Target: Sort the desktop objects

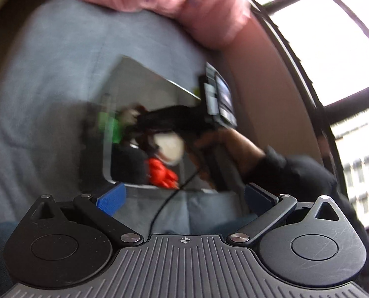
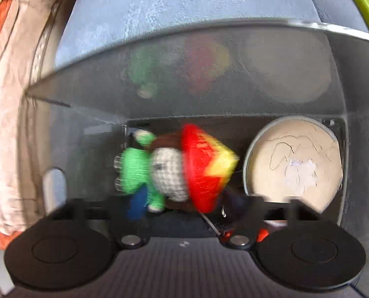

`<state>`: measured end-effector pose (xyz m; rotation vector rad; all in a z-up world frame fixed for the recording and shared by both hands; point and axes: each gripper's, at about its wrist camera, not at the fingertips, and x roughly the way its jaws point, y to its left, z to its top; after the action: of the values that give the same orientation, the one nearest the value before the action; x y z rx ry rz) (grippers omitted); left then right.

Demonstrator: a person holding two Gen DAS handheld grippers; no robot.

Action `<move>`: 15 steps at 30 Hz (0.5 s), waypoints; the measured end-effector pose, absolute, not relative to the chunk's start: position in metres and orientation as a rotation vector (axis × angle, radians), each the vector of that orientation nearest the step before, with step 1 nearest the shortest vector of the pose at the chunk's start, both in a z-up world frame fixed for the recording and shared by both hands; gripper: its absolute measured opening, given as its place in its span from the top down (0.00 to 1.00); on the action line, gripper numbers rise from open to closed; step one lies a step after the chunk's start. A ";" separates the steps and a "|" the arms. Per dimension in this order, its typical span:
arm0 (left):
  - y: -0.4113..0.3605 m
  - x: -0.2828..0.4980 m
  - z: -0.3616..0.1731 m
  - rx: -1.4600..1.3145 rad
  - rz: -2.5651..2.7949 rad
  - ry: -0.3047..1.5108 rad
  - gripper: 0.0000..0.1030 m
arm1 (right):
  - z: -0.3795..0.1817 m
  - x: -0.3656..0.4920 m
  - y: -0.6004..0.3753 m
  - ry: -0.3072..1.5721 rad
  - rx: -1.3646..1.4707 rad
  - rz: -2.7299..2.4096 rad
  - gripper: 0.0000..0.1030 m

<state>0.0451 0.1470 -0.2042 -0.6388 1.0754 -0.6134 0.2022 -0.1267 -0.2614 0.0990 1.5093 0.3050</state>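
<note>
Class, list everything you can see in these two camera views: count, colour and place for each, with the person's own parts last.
Clear plastic storage box: one, transparent, on the blue-grey cloth.
Crocheted doll with red-and-yellow hat: one, green body, white face, lying inside the box.
Round cream tin: one, inside the box, beside the doll's hat.
Blue-grey cloth: one, under the box.
Lime-green object: one, behind the box; blurred.
Orange object: one, in the box; blurred.
Left gripper: blue fingers apart.
Right gripper: black, reaching into the box.
Hand: one, holding the right gripper.

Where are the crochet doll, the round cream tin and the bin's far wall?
crochet doll (image 2: 168, 173): right wrist view, on its white face.
round cream tin (image 2: 293, 164): right wrist view, middle of its top.
bin's far wall (image 2: 258, 69): right wrist view, bare grey wall.
</note>
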 end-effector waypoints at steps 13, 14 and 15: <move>0.082 0.045 -0.228 -0.496 -0.710 1.194 0.00 | -0.225 0.186 -0.129 1.378 -0.310 0.351 0.09; 0.075 0.044 -0.228 -0.476 -0.722 1.195 0.00 | -0.225 0.184 -0.131 1.375 -0.364 0.322 0.09; 0.067 0.043 -0.227 -0.455 -0.734 1.197 0.00 | -0.225 0.182 -0.134 1.367 -0.414 0.288 0.09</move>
<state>0.0433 0.0672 -0.2274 -0.4552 1.1972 -0.7345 0.1822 -0.1343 -0.2253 -0.4136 1.3666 0.2880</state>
